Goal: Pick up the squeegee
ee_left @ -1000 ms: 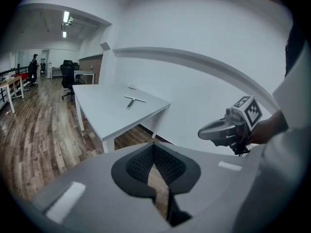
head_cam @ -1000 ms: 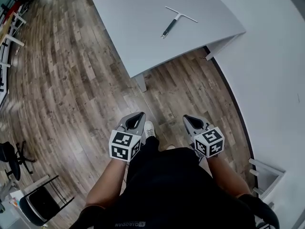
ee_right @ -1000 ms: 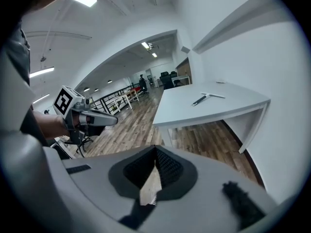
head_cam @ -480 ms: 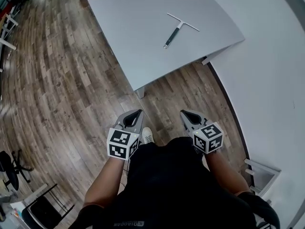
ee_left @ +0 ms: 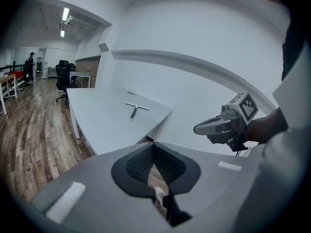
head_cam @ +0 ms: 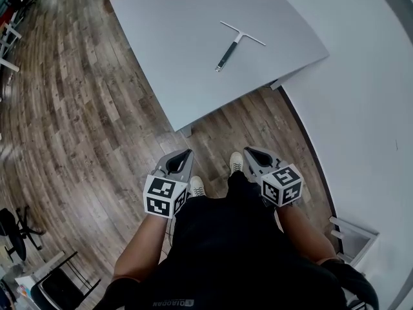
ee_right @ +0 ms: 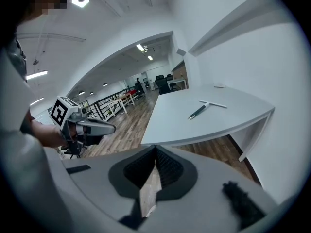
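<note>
Grey worktop point(head_cam: 174, 57) has drawn nearer at the frame's top as the person steps in, yet the squeegee point(head_cam: 237, 42) lies untouched on it at upper centre, well apart from the left claw point(head_cam: 186, 154) and right claw point(head_cam: 250, 152), both pinched together and empty.

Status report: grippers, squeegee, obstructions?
Left gripper shut, empty; right gripper shut, empty. Squeegee flat on grey table, untouched, well ahead. Only wood floor between; no obstruction seen.
</note>
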The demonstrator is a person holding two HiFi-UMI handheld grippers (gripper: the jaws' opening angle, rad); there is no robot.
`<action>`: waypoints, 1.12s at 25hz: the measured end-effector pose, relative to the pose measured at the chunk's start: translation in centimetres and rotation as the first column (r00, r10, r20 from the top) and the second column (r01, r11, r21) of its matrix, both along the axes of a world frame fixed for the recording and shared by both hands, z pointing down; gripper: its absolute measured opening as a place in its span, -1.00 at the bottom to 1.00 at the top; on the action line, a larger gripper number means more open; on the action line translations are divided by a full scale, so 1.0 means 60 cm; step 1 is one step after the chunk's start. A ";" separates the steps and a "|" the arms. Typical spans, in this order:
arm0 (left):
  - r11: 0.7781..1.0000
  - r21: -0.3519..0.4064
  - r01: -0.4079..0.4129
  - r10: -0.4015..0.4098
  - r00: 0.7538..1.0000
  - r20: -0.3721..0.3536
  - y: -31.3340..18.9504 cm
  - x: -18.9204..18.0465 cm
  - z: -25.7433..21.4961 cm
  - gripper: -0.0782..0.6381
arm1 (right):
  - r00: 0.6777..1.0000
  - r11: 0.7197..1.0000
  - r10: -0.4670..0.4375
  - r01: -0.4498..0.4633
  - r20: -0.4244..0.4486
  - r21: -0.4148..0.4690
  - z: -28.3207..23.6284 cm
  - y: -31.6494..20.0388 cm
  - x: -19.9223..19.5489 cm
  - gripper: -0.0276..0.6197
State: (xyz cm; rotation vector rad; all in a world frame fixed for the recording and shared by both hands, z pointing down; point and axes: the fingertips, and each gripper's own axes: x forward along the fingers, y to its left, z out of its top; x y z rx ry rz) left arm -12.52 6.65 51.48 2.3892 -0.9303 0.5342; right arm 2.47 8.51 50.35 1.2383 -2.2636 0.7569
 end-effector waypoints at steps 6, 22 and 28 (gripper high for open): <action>0.999 -0.006 0.053 -0.053 0.998 0.036 -0.031 0.046 -0.002 -0.76 | 0.998 0.999 -0.045 0.045 0.038 -0.009 0.007 -0.040 0.047 -0.90; 0.976 0.038 0.213 -0.216 0.972 0.089 -0.119 0.246 -0.061 -0.76 | 0.988 0.993 -0.113 0.109 0.106 0.044 -0.010 -0.125 0.283 -0.90; 0.963 0.027 0.268 -0.269 0.953 0.138 -0.122 0.264 -0.053 -0.76 | 0.980 0.989 -0.149 0.145 0.135 0.033 0.026 -0.149 0.326 -0.90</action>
